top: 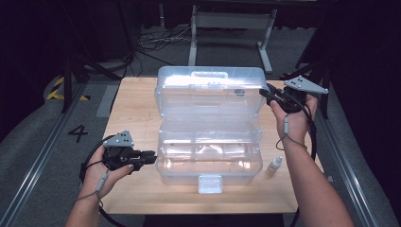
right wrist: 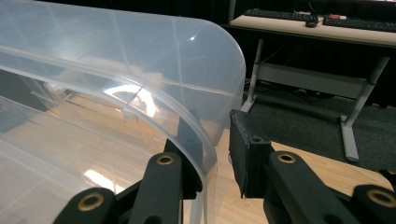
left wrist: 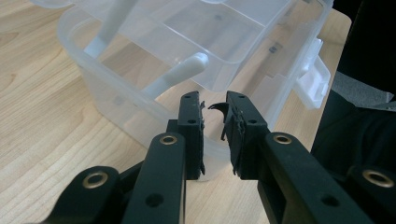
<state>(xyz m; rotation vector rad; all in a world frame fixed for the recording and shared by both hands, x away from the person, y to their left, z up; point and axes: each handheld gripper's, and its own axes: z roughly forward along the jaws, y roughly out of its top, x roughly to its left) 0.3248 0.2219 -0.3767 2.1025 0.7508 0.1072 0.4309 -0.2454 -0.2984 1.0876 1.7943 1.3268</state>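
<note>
- The right gripper (top: 268,94) straddles the right edge of the raised clear lid (right wrist: 140,93) of the large clear plastic organiser box (top: 208,127). One jaw is behind the lid wall and the other outside it. A gap shows at the outer pad (right wrist: 243,149), so the jaws look open around the edge, not pressing.
- The left gripper (left wrist: 215,135) sits at the box's lower left side. Its jaws are partly open with nothing between them, just short of the rim.
- The box stands in the middle of the pale wooden table (top: 132,113), lid up, the inner tray (left wrist: 224,42) lifted on its white arms.
- A small white dropper bottle (top: 275,164) lies just right of the box's front corner.
- Judging by this, the box is already open; whether closing or loading comes next I cannot tell.
</note>
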